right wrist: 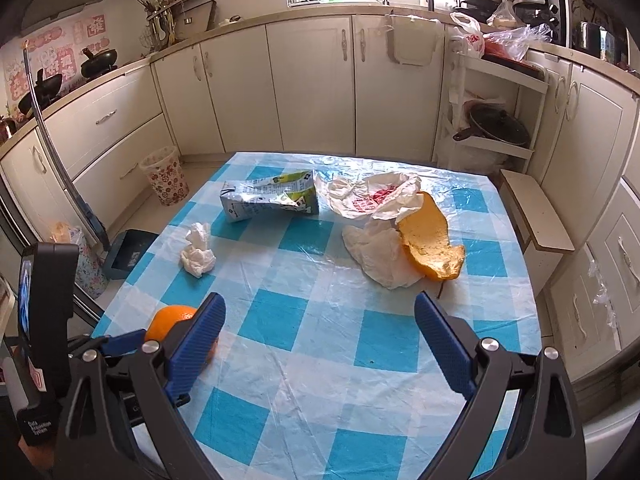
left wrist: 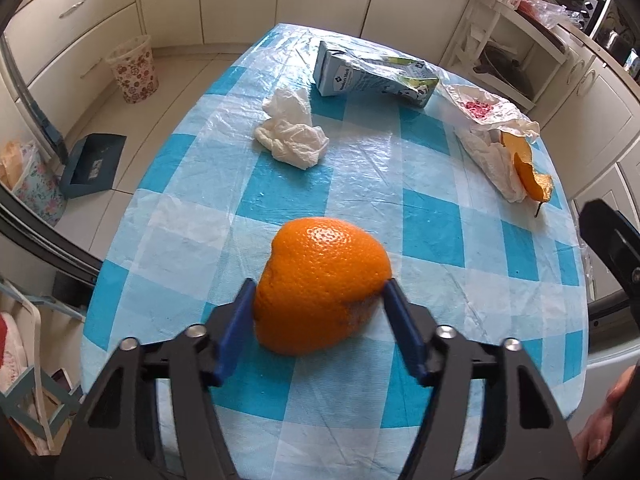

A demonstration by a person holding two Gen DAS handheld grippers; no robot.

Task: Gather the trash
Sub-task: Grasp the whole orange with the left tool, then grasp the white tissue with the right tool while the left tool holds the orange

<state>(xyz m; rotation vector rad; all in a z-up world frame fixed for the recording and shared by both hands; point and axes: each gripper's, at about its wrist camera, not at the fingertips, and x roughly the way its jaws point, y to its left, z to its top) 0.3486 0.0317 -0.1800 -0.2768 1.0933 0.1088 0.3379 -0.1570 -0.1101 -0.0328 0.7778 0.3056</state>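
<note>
My left gripper is shut on an orange peel half near the front left of the table with the blue checked cloth; the peel also shows in the right wrist view. My right gripper is open and empty above the table's front. Further back lie a crumpled white tissue, a crushed milk carton, a plastic bag with red print, a white wrapper and a second orange peel.
A flowered waste bin stands on the floor left of the table, beside a blue dustpan. White cabinets ring the room. A white shelf rack with a pan stands behind the table at the right.
</note>
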